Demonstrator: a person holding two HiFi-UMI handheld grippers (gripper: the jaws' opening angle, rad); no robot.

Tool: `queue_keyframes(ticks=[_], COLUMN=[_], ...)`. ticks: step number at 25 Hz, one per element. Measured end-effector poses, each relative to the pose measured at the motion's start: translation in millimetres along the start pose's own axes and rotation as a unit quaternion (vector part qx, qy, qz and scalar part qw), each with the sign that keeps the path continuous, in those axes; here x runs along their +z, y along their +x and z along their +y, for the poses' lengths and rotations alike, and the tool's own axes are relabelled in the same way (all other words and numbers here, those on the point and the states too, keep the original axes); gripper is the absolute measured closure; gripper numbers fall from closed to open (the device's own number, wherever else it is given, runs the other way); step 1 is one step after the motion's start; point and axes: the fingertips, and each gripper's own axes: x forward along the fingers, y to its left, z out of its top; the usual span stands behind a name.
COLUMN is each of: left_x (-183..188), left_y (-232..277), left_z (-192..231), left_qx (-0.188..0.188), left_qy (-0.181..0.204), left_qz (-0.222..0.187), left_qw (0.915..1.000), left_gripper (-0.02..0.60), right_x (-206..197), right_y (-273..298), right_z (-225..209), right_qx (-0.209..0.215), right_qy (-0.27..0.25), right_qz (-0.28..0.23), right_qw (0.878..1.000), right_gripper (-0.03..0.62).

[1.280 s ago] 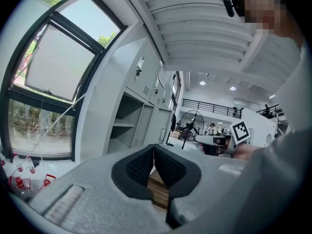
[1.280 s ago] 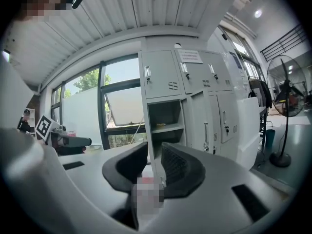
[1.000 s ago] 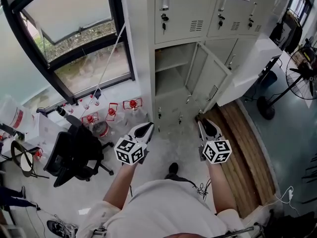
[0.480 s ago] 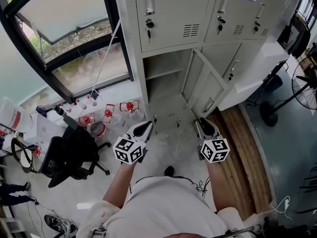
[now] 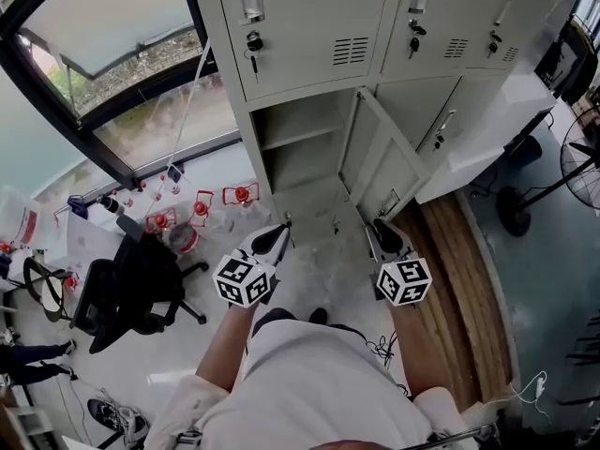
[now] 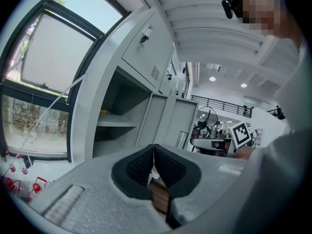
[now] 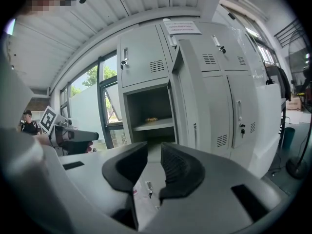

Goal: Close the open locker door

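Observation:
The grey locker block has one lower compartment (image 5: 295, 148) standing open, with a shelf inside. Its door (image 5: 375, 157) is swung out to the right, edge toward me. In the head view my left gripper (image 5: 274, 239) sits below the opening, shut with nothing in it. My right gripper (image 5: 382, 234) is just below the door's lower edge, apart from it, open and empty. The left gripper view has the shut pads (image 6: 154, 150) before the open compartment (image 6: 119, 116). The right gripper view shows the parted pads (image 7: 154, 152), the door's edge (image 7: 187, 91) and a small yellowish thing (image 7: 152, 119) on the shelf.
A black office chair (image 5: 131, 284) and red-capped bottles (image 5: 202, 209) stand at the left under the window (image 5: 112, 54). A wooden platform (image 5: 459, 270) runs along the right. A fan (image 5: 581, 167) stands far right. Keys hang in the upper locker doors (image 5: 253, 45).
The person has stepped closer to the lockers, and both grippers have come nearer the open compartment and door. Neither gripper's jaws have changed.

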Motion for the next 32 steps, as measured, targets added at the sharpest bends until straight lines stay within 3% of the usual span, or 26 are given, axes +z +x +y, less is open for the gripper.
queue_keyframes(ticks=[14, 32], left_x=[23, 29], left_y=[35, 75], left_z=[20, 12], left_qx=[-0.084, -0.17], left_qy=[0.024, 0.028], left_qz=[0.026, 0.041], left_qw=[0.9959, 0.9842], left_gripper=[0.566, 0.566], right_x=[7, 8], right_y=[11, -12], right_z=[-9, -53], right_qx=[-0.073, -0.194], right_qy=[0.022, 0.039], right_qz=[-0.009, -0.017], right_qw=[0.997, 0.98], right_gripper=[0.513, 0.513])
